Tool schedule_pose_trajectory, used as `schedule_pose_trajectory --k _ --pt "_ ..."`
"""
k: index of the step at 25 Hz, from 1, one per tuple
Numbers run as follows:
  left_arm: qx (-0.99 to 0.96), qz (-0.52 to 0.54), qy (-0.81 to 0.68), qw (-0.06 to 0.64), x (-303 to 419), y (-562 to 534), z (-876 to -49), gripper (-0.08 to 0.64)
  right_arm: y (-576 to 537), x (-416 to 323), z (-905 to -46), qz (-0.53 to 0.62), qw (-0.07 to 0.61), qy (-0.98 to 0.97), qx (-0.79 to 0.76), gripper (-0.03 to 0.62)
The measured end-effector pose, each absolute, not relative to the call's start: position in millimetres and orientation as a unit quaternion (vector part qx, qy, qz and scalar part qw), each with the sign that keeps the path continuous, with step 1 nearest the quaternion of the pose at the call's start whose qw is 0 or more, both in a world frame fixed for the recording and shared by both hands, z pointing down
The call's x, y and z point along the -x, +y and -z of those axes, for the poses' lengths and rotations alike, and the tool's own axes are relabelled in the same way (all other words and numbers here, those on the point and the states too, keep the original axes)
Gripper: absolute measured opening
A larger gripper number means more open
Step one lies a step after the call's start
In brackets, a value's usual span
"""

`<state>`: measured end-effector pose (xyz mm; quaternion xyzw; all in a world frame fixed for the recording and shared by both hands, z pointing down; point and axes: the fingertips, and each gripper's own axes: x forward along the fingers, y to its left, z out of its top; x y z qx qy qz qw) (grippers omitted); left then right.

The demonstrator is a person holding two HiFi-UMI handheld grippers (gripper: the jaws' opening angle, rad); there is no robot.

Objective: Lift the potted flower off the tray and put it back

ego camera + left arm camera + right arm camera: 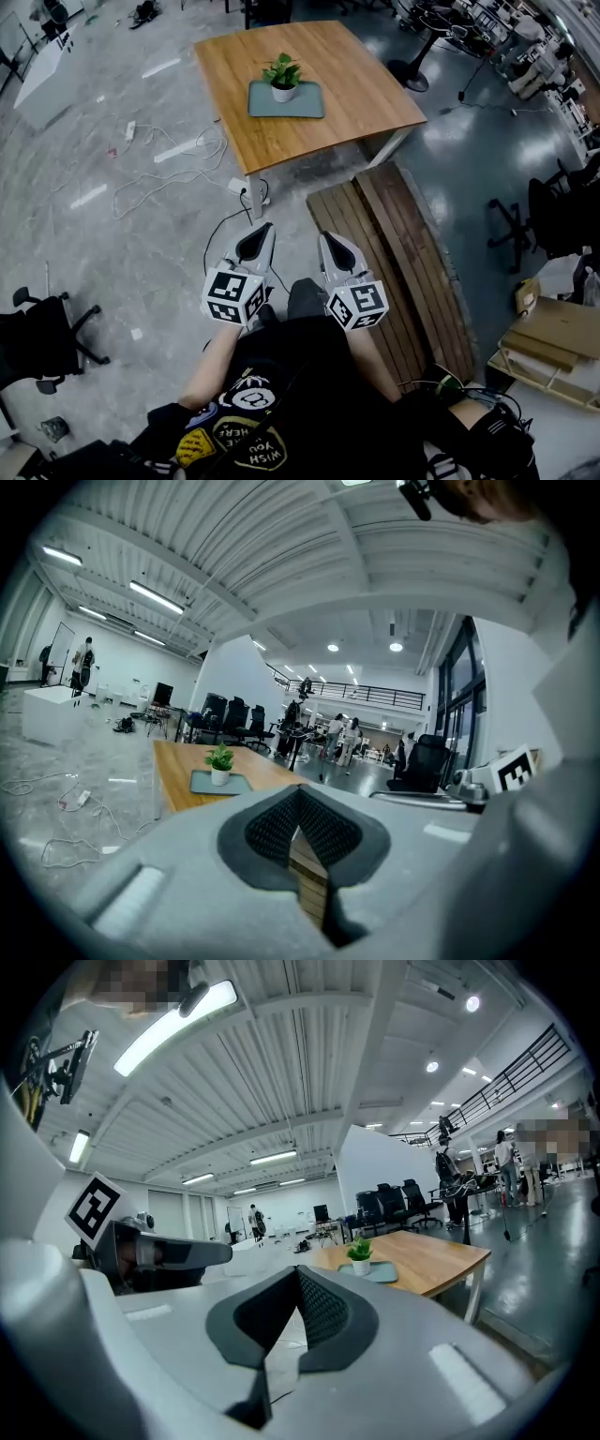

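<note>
The potted flower [283,77] stands upright on the grey-green tray [307,105], near the tray's left end in the head view. The tray lies flat near the middle of a wooden table [361,80], well apart from both grippers.

The left gripper [264,227] and the right gripper [326,237] are held side by side close to the person's body, both pointing toward the table over the grey floor. In its own view each gripper's 2 dark ribbed pads meet at the tips, with nothing caught between them – both are closed and empty. The flower and tray show small and far off beyond the jaws in both gripper views.

Each gripper carries a cube of black-and-white square markers; these are patterns only, with no letters to read. The one piece of writing is on the person's dark shirt [281,403]: a yellow patch whose words, seen upside down, look like "WISH YOU" and "HERE" – the rest is too small to make out.

A bench of dark wooden slats [403,262] lies right of the grippers, just beside the table's near corner. White cables [169,173] trail over the floor left of the table, and a black office chair [42,337] stands at the left edge.
</note>
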<state>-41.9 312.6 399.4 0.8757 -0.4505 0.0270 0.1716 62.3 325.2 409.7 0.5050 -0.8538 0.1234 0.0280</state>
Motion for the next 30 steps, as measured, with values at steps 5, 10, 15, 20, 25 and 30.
schedule_pose_trajectory --k 5,10,15,20,25,30 --pt "-0.873 -0.031 -0.454 0.178 44.2 276.6 -407.2 -0.003 290.1 -58.9 -421.1 -0.137 0.032 -0.856 -0.497 0.003" --pt "-0.864 -0.032 -0.469 0.181 43.4 210.7 -412.3 -0.003 219.9 -64.5 -430.2 -0.145 0.029 -0.86 -0.488 0.002" --pt "-0.857 -0.035 -0.485 0.173 28.7 132.1 -405.1 -0.003 140.3 -80.7 -433.2 -0.158 0.022 -0.868 -0.471 0.002" --pt "-0.85 -0.049 -0.5 0.157 13.5 63.7 -411.2 -0.003 70.5 -85.9 -454.3 -0.165 0.04 -0.884 -0.436 0.002" --pt "-0.847 -0.06 -0.505 0.155 13.3 -1.8 -431.7 -0.003 8.3 -75.7 -480.8 -0.175 0.06 -0.888 -0.421 0.002" --pt "-0.855 -0.059 -0.494 0.147 29.3 -76.6 -460.1 -0.003 -66.0 -55.2 -505.5 -0.177 0.06 -0.881 -0.435 0.002"
